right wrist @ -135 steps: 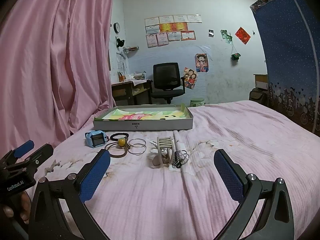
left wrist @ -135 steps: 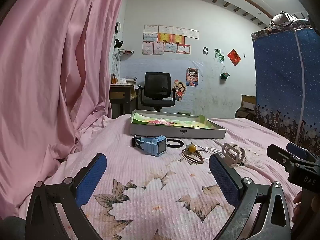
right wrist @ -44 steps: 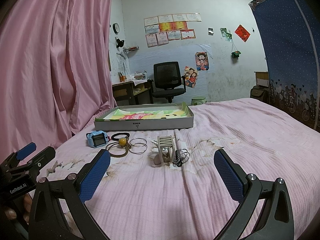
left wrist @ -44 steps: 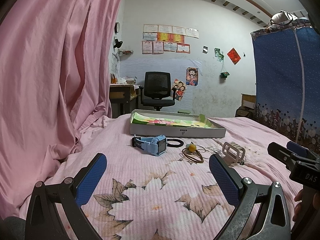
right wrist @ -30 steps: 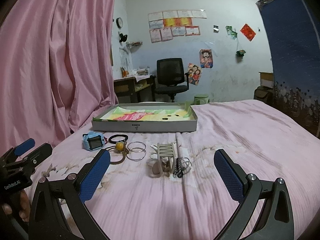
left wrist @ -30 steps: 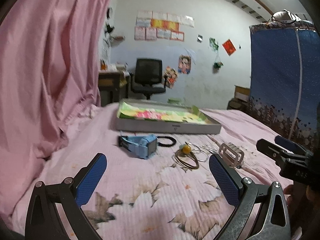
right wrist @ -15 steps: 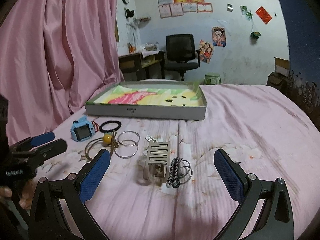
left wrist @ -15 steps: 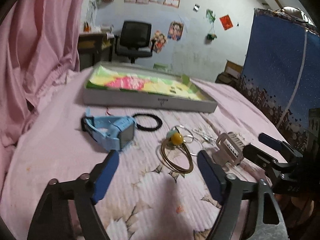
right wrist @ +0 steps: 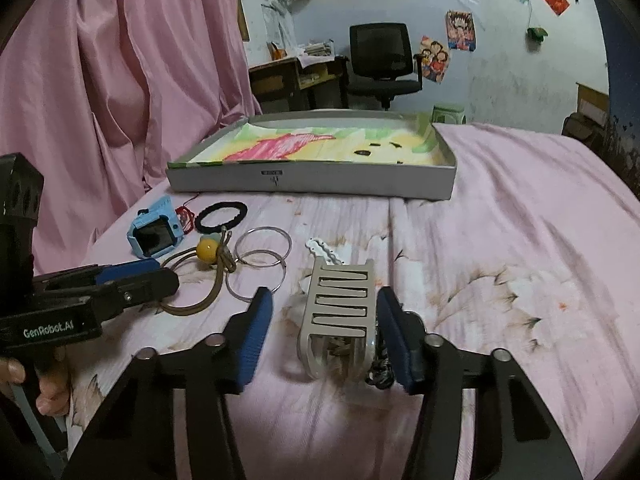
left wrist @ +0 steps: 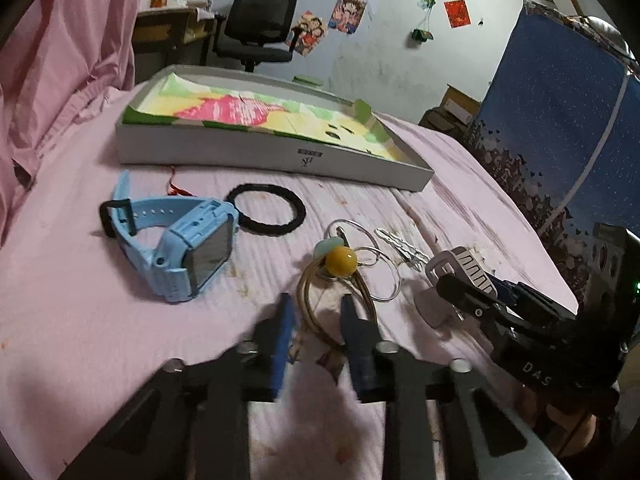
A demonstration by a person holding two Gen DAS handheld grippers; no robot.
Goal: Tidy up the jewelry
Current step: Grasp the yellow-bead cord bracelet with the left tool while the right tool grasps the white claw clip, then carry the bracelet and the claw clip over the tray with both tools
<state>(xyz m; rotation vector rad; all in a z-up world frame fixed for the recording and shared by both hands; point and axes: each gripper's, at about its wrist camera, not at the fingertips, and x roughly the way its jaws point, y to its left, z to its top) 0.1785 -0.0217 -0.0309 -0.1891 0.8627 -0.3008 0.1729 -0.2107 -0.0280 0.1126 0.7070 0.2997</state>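
Note:
My left gripper (left wrist: 317, 304) hovers low over the pink bedspread, its jaws closing, with a gap left between the pads. The near end of a brown cord loop with a yellow bead (left wrist: 341, 262) lies between them. My right gripper (right wrist: 323, 300) is closing around a white hair claw (right wrist: 340, 312); the right pad is at its side, the left pad still apart. A blue watch (left wrist: 180, 248), a black hair tie (left wrist: 266, 214), metal rings (right wrist: 262, 248) and a white hairpin (right wrist: 324, 254) lie in a row before the grey box tray (right wrist: 312, 180).
A dark coiled band (right wrist: 380, 368) lies against the claw's right side. A pink curtain (right wrist: 100, 100) hangs along the bed's left edge, and a blue wardrobe (left wrist: 560, 140) stands to the right. An office chair (right wrist: 382, 64) and a desk stand beyond the bed.
Both grippers came forward and down and tilted toward the row of jewelry. Their jaws went from wide open to narrow, the left around the cord loop, the right around the hair claw.

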